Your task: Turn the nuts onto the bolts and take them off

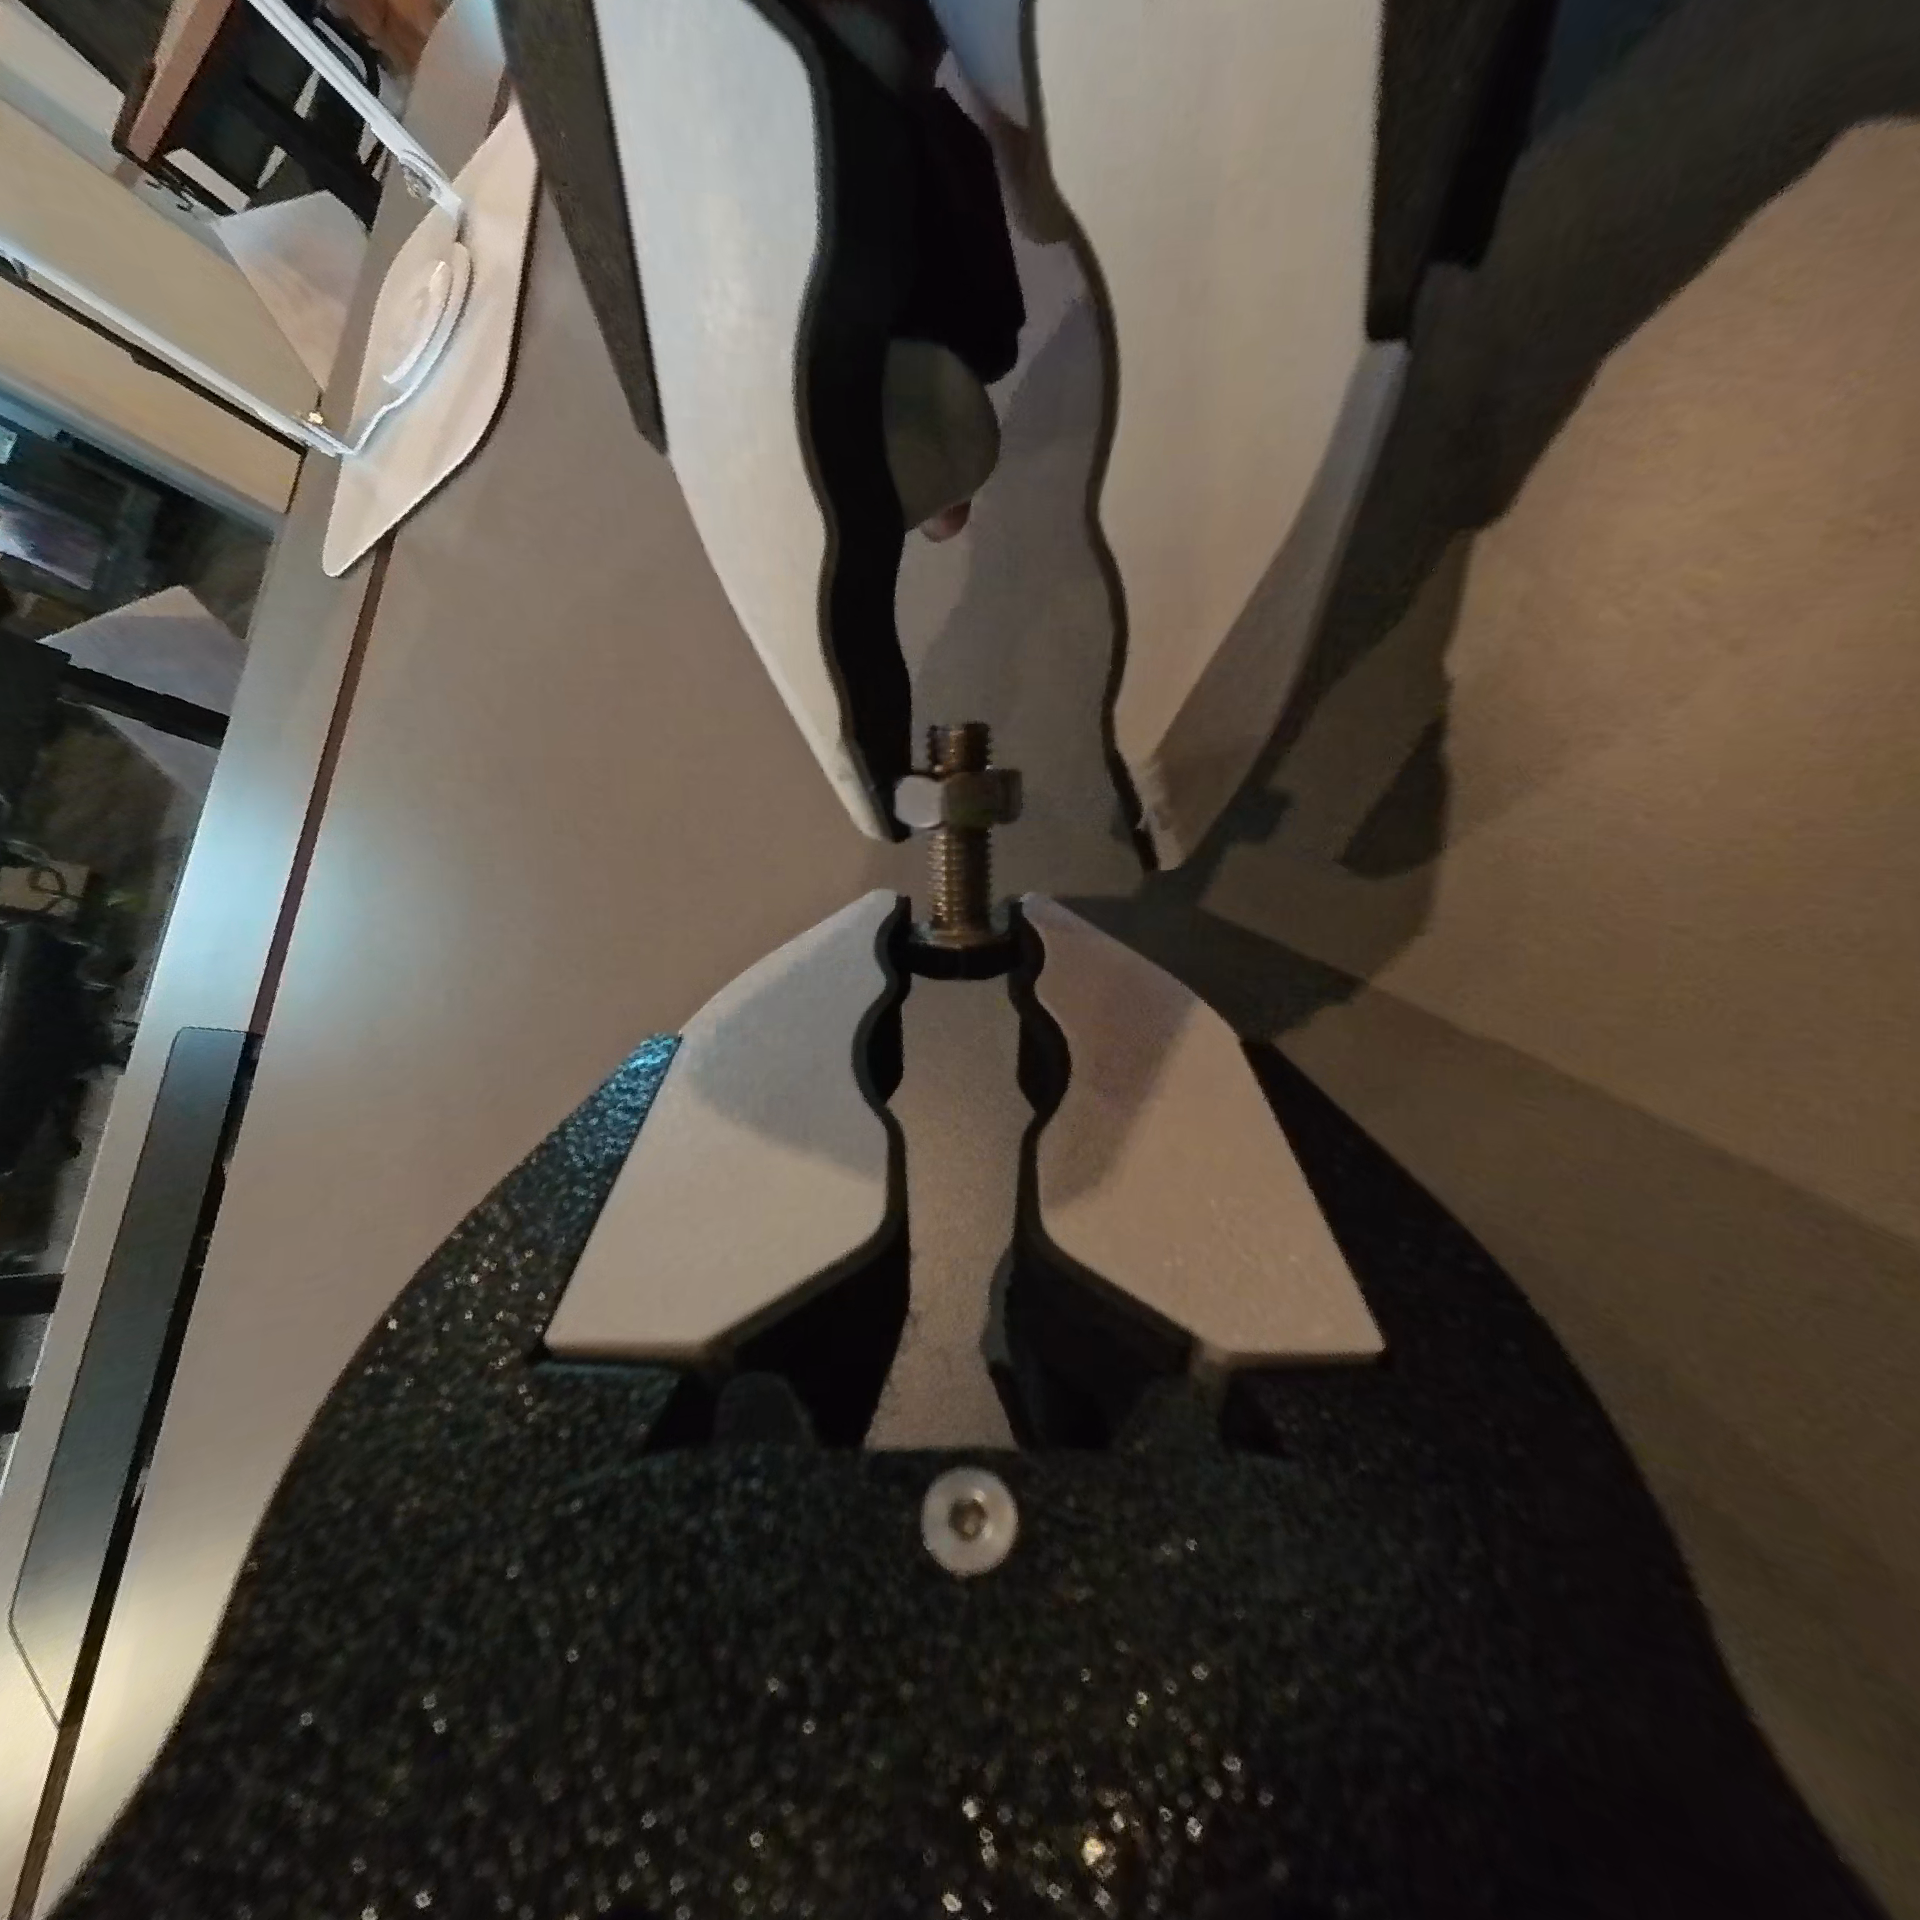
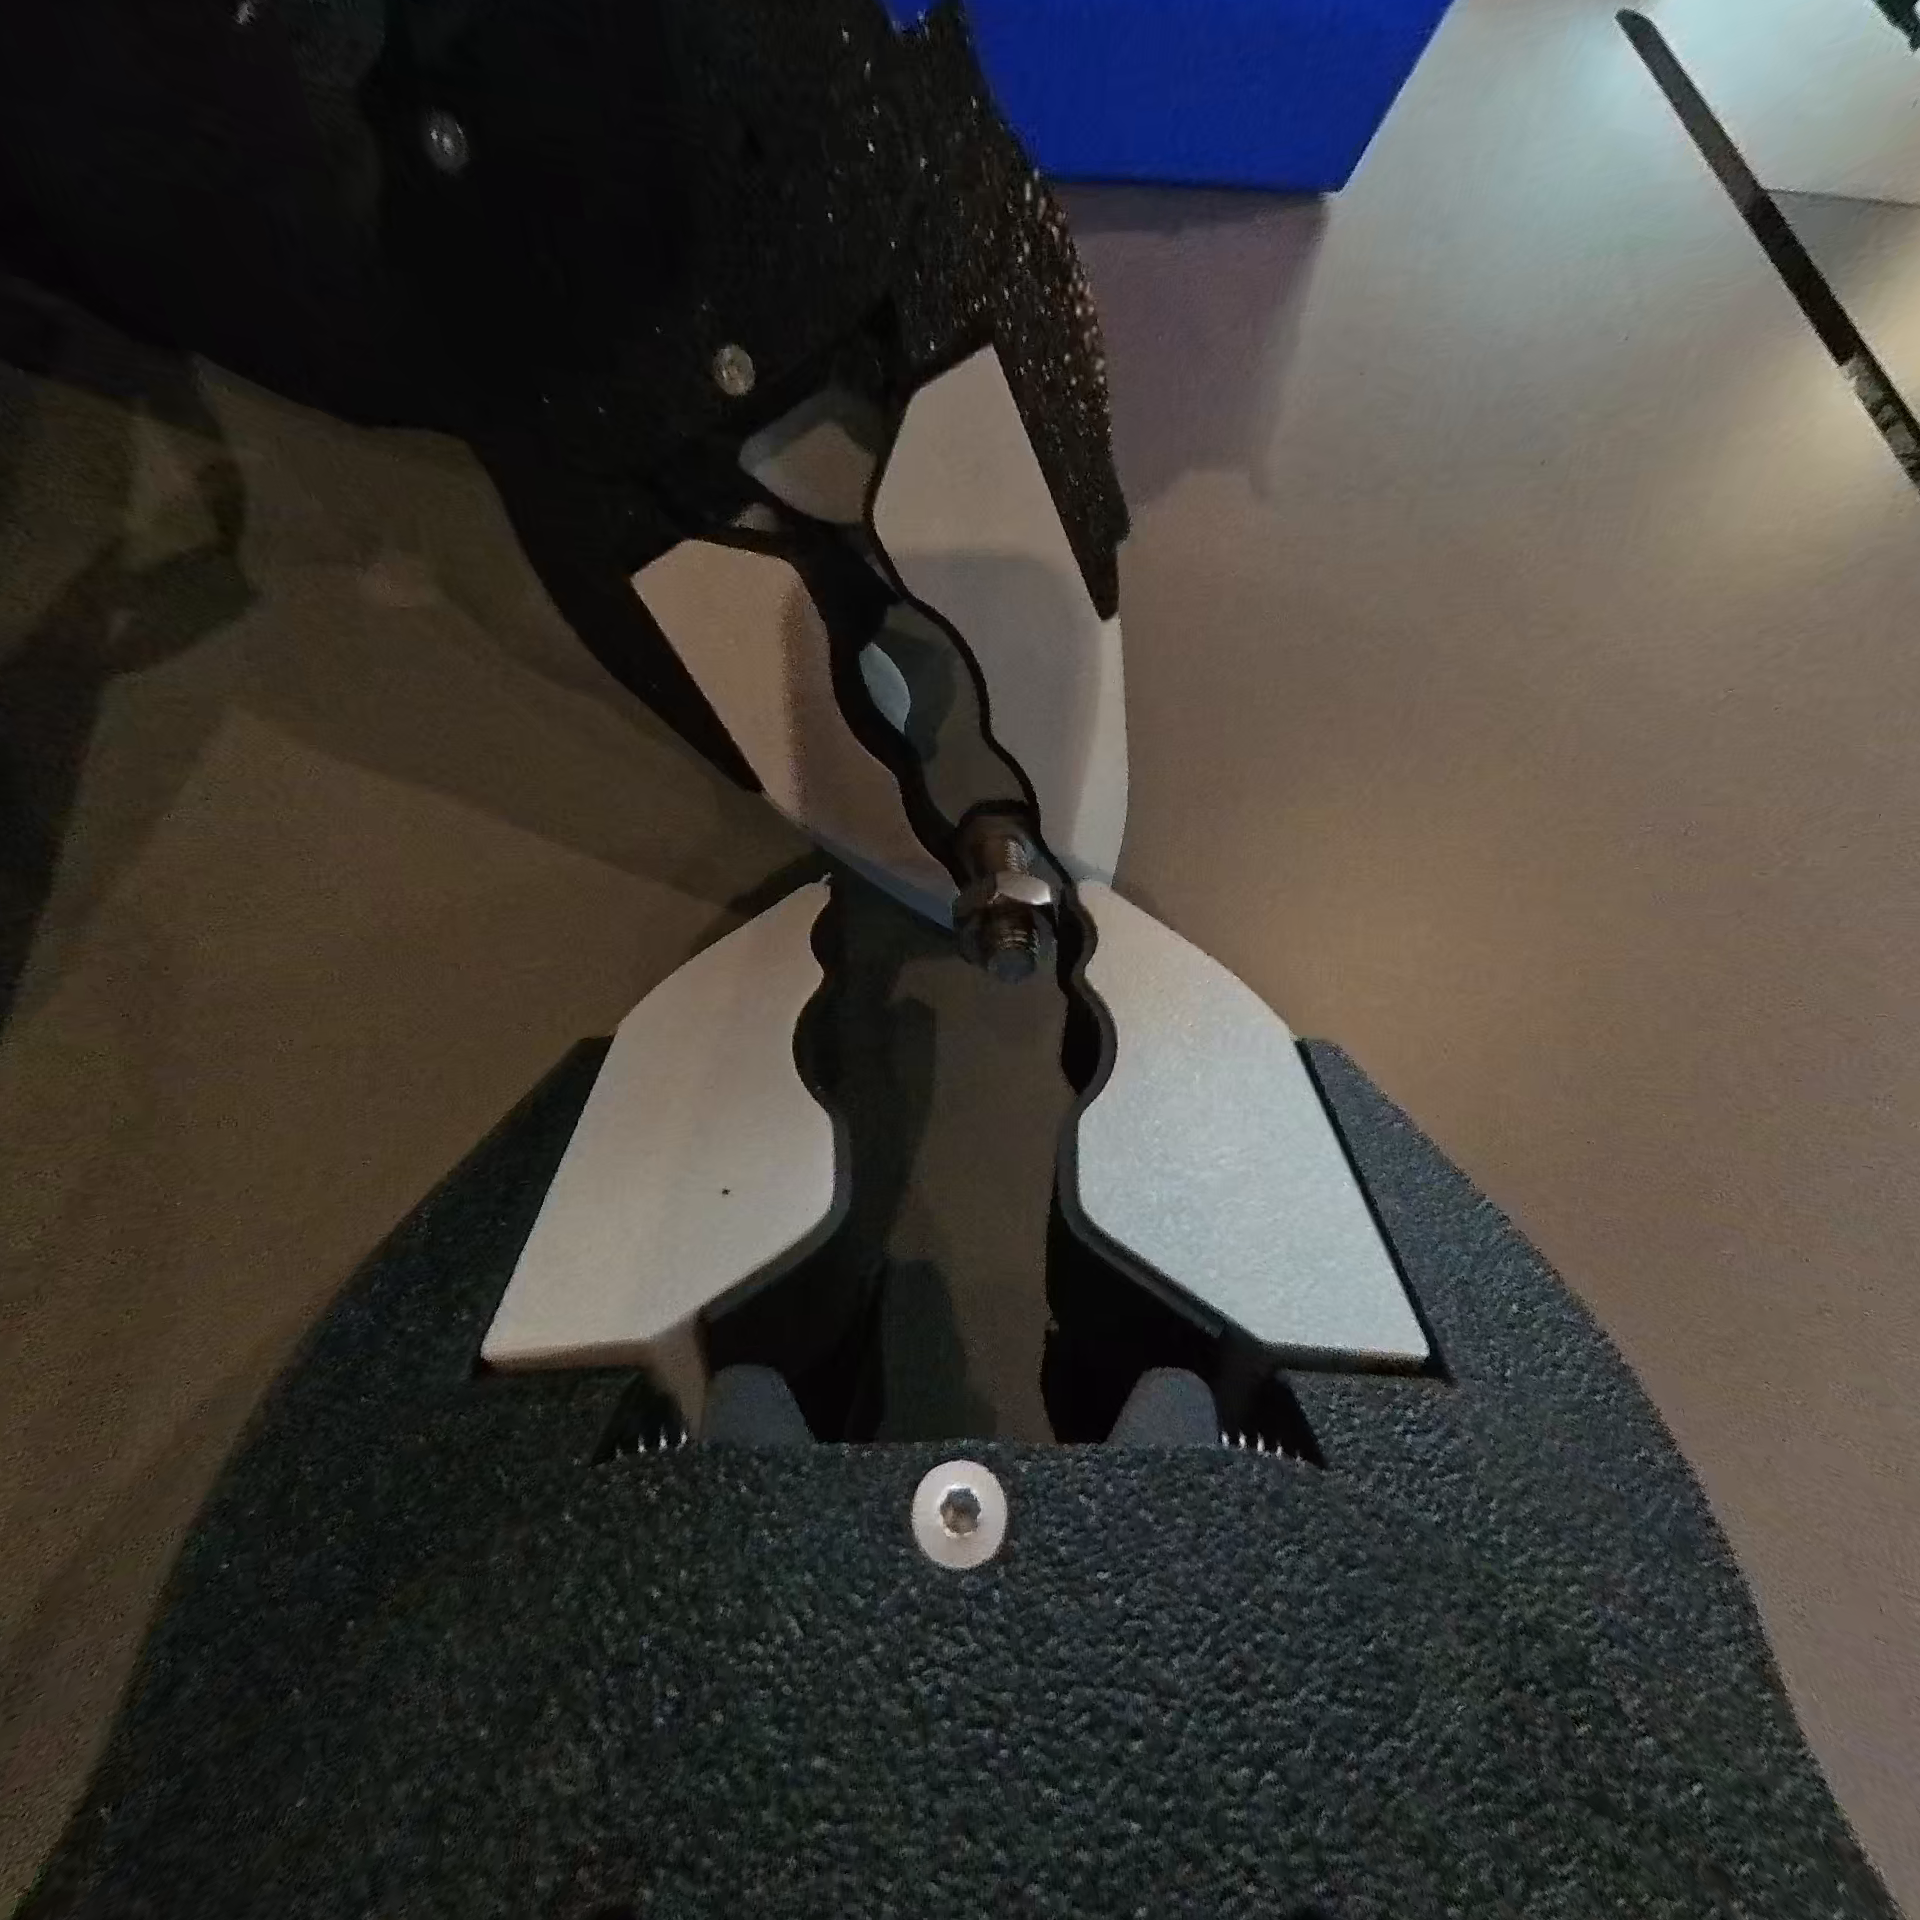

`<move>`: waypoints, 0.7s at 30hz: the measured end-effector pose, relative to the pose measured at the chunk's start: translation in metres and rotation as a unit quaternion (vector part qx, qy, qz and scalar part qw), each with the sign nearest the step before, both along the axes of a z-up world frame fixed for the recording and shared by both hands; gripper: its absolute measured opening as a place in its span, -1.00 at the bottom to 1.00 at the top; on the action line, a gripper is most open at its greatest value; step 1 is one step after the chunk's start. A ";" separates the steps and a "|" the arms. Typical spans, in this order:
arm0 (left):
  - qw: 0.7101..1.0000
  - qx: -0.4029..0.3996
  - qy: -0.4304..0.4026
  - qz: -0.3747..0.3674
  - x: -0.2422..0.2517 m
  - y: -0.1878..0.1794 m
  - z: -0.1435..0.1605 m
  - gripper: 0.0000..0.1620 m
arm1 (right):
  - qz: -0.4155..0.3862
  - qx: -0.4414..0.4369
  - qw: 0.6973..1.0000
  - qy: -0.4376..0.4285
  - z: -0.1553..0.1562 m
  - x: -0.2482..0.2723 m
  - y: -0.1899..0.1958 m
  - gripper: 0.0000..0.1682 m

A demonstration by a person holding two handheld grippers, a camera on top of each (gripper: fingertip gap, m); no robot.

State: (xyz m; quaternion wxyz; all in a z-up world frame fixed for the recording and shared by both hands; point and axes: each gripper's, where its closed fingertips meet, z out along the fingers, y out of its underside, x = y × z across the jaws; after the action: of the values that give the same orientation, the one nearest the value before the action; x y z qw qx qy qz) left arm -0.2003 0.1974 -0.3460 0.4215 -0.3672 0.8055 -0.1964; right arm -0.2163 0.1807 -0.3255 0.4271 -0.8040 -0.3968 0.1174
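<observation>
- My left claw (image 1: 958,935) is clamped on the bolt (image 1: 958,868) at its head end, so the threaded steel shank sticks out forward, clear of the beige matte surface (image 1: 1610,831).
- My right claw (image 2: 951,920) sits spread around the hex nut (image 2: 1006,896), which is partway along the threads. Only one fingertip (image 2: 1086,902) seems to touch it; probably mid-regrip between turns.
- Blue bin (image 2: 1195,94) behind.
</observation>
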 end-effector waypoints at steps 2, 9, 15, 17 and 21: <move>1.000 -0.002 0.001 0.000 0.000 0.000 0.000 -0.79 | 0.003 0.007 1.000 -0.002 0.001 -0.002 0.000 -0.52; 1.000 -0.016 0.000 0.005 0.000 0.001 0.000 -0.79 | 0.033 0.033 0.999 -0.003 0.011 -0.011 -0.006 -0.58; 1.000 -0.018 0.000 0.005 0.000 0.001 0.000 -0.79 | -0.025 -0.023 0.999 0.002 -0.004 0.016 0.000 -0.52; 1.000 -0.017 0.000 0.005 0.001 0.001 0.000 -0.79 | -0.019 -0.051 0.998 0.009 -0.012 0.014 -0.003 -0.51; 1.000 -0.017 0.000 0.005 0.001 0.001 0.001 -0.79 | -0.004 -0.060 0.998 0.022 -0.014 0.005 -0.005 -0.49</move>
State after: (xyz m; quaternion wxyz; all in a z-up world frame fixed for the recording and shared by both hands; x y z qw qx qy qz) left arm -0.1996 0.1986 -0.3454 0.4163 -0.3786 0.8000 -0.2082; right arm -0.2114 0.1755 -0.3393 0.3868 -0.8271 -0.3763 0.1571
